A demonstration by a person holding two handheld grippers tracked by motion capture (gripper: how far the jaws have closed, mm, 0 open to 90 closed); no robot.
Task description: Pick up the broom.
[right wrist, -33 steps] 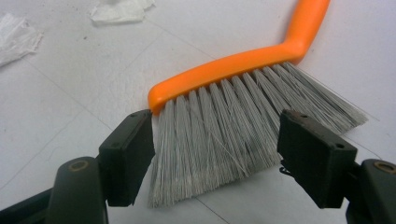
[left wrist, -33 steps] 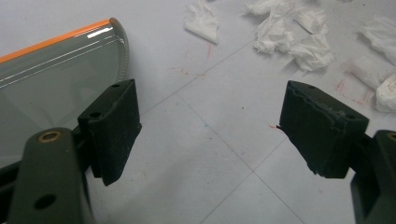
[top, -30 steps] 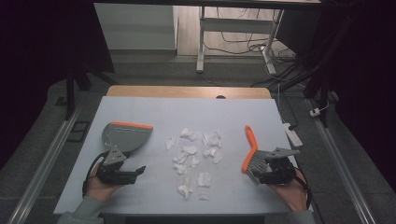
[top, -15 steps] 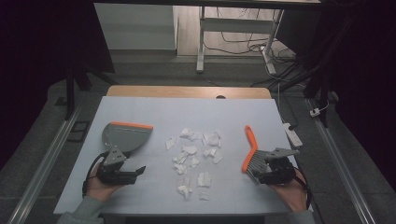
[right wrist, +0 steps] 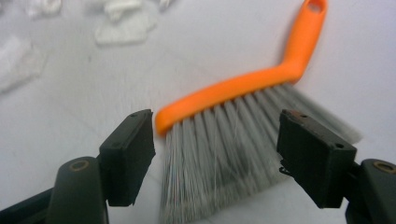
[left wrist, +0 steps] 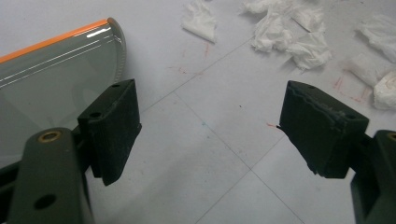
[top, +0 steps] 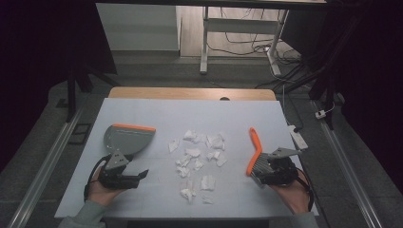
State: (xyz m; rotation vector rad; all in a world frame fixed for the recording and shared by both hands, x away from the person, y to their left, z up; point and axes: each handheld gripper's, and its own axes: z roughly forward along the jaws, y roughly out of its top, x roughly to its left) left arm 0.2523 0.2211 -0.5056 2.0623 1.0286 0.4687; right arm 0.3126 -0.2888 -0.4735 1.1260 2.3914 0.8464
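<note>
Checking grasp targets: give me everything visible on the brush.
The brush is a small hand brush with an orange plastic handle, bent, with a hanging hole at its tip, and grey bristles. It lies flat on the white table, right of the paper scraps, its bristles between the right gripper's open jaws, ungripped.

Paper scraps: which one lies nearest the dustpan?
The lone scrap at the left edge of the pile, nearest the dustpan. It sits apart from the rest, with bare table between it and the dustpan's orange-edged corner.

Orange-handled brush (right wrist: 243, 116) between wide-apart jaws, paper scraps (right wrist: 123, 25) beyond
</note>
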